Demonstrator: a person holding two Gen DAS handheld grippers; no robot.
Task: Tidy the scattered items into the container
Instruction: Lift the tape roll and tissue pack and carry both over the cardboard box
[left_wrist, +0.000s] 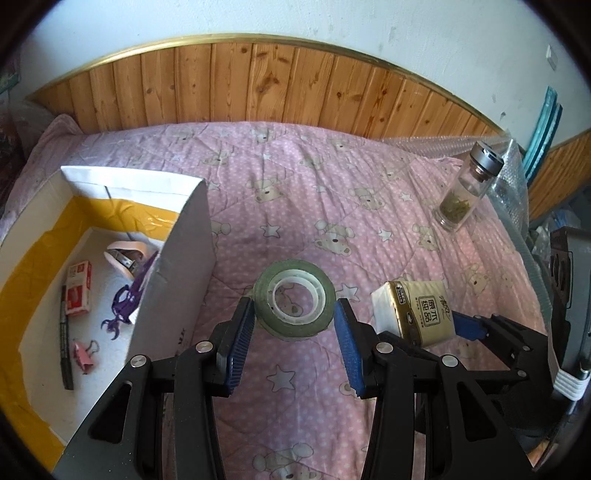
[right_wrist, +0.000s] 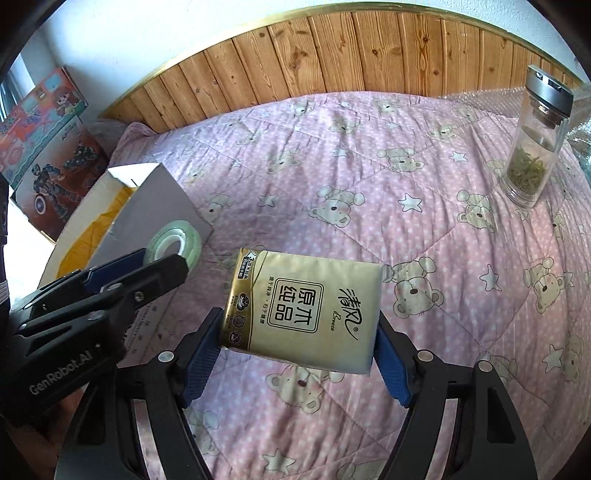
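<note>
Tape roll (left_wrist: 294, 298) sits clamped between the left gripper's (left_wrist: 295, 325) pads, lifted over the pink quilt (left_wrist: 332, 177) just beside the white box (left_wrist: 177, 273). Tissue pack (right_wrist: 303, 309) is pinched in the right gripper (right_wrist: 299, 350), also off the quilt, right of the tape.

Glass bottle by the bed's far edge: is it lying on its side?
No, the glass bottle stands upright on the quilt, cap on top.
</note>
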